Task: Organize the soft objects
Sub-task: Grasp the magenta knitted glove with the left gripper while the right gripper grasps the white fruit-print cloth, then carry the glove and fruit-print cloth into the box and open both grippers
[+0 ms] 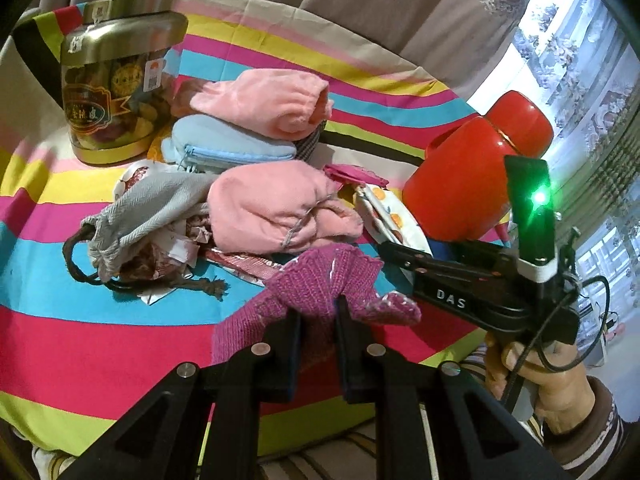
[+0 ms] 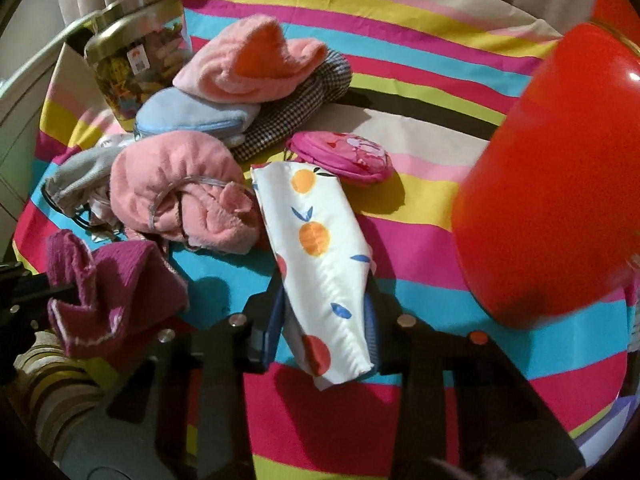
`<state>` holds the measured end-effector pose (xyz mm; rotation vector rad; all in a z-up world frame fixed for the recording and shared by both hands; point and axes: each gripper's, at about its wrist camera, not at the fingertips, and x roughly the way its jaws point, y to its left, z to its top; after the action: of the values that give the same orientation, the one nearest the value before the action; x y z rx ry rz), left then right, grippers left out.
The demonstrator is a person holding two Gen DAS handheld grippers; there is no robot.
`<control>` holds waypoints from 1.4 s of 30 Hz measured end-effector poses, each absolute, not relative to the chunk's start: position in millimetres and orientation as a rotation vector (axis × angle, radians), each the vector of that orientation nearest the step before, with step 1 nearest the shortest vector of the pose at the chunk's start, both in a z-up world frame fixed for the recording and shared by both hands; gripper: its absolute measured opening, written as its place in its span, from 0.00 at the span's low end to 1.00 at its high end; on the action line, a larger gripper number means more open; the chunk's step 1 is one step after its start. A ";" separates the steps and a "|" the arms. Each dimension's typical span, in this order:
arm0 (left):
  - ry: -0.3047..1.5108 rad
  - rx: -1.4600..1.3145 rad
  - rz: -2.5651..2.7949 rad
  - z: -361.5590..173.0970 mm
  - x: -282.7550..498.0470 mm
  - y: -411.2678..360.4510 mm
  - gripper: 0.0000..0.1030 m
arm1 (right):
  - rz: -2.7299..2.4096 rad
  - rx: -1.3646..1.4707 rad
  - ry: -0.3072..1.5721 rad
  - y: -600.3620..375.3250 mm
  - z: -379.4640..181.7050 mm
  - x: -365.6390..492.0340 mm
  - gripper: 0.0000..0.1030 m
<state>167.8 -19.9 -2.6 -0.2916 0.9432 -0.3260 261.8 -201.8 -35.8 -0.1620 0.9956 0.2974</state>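
1. My left gripper (image 1: 318,312), bottom centre of the left view: jaws nearly closed, pinching a magenta knitted item (image 1: 320,284). Its lower part is hidden behind my fingers; I cannot tell what kind of garment it is. In the right view it hangs at lower left (image 2: 116,292).

2. My right gripper (image 2: 326,308), bottom centre of the right view: jaws partly open, gripping a white fruit-print pouch (image 2: 320,256) by its near end. The left view shows only a sliver of this pouch (image 1: 384,208), behind the gripper body held in my right hand (image 1: 560,376).

3. Striped cloth (image 2: 400,400) covering the surface; edges cut off in both views.

4. Mid-frame heap: pink fleece bundle (image 2: 184,188) and, just left of it, a grey drawstring bag (image 1: 148,208), mouth open, holding crumpled printed scraps that are hard to make out.

5. Round pink pouch (image 2: 344,156), whole in the right view, mostly hidden in the left.

6. Farther back: blue zip pouch (image 1: 232,148) under a second pink fleece piece (image 1: 264,100); a checked fabric item (image 2: 296,108) beneath, plain only in the right view.

7. Red vessels (image 1: 480,164) at right, blurred and cropped in the right view.

8. Upper left: gold-lidded jar (image 1: 112,84), holding mixed-colour contents that I cannot identify.
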 end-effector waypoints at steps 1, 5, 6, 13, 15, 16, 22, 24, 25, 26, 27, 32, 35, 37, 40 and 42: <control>0.939 -0.292 -0.328 -0.8 166.9 -21.1 0.15 | 0.294 -0.149 0.988 -205.3 -32.3 258.0 0.37; 0.925 -0.295 -0.334 6.4 161.9 -26.8 0.15 | 0.291 -0.123 0.965 -213.9 -20.0 241.6 0.36; 0.922 -0.296 -0.335 8.3 160.3 -28.0 0.15 | 0.292 -0.118 0.959 -216.1 -17.5 238.6 0.36; 0.901 -0.301 -0.325 21.3 145.9 -35.1 0.15 | 0.285 -0.062 0.918 -237.3 0.8 209.7 0.35; 0.894 -0.301 -0.325 25.0 142.5 -37.9 0.15 | 0.284 -0.046 0.913 -242.9 3.6 202.0 0.35; 0.892 -0.300 -0.326 26.3 141.3 -39.2 0.15 | 0.283 -0.042 0.911 -245.0 4.8 198.5 0.35; 0.879 -0.288 -0.345 37.1 132.1 -51.6 0.15 | 0.271 -0.017 0.891 -258.9 13.5 175.2 0.35; 0.872 -0.287 -0.355 41.3 128.1 -57.0 0.15 | 0.261 -0.003 0.887 -264.6 16.0 168.7 0.35; 0.870 -0.287 -0.361 43.1 126.4 -60.2 0.15 | 0.256 0.005 0.885 -268.4 17.5 165.4 0.35; 0.870 -0.284 -0.367 44.7 124.7 -64.3 0.15 | 0.251 0.011 0.884 -271.8 19.1 162.4 0.35; 0.869 -0.280 -0.373 46.0 123.5 -67.6 0.15 | 0.245 0.019 0.882 -275.8 21.0 159.2 0.35; 0.861 -0.261 -0.414 55.5 116.9 -89.6 0.15 | 0.217 0.044 0.871 -297.6 30.5 143.1 0.35; 0.858 -0.246 -0.443 59.7 113.6 -104.6 0.15 | 0.196 0.057 0.865 -311.9 35.1 133.1 0.35; 0.857 -0.239 -0.461 62.2 111.1 -113.8 0.15 | 0.177 0.067 0.863 -323.3 37.7 126.4 0.35; 0.858 -0.223 -0.488 66.3 108.1 -130.4 0.15 | 0.154 0.077 0.858 -339.2 40.8 116.2 0.35; 0.860 -0.217 -0.501 67.8 107.5 -139.1 0.15 | 0.140 0.083 0.856 -347.6 42.1 110.6 0.35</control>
<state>107.5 -139.1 67.8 -0.2171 0.8600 -0.5005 110.6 -347.6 42.1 0.0830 0.8563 0.1402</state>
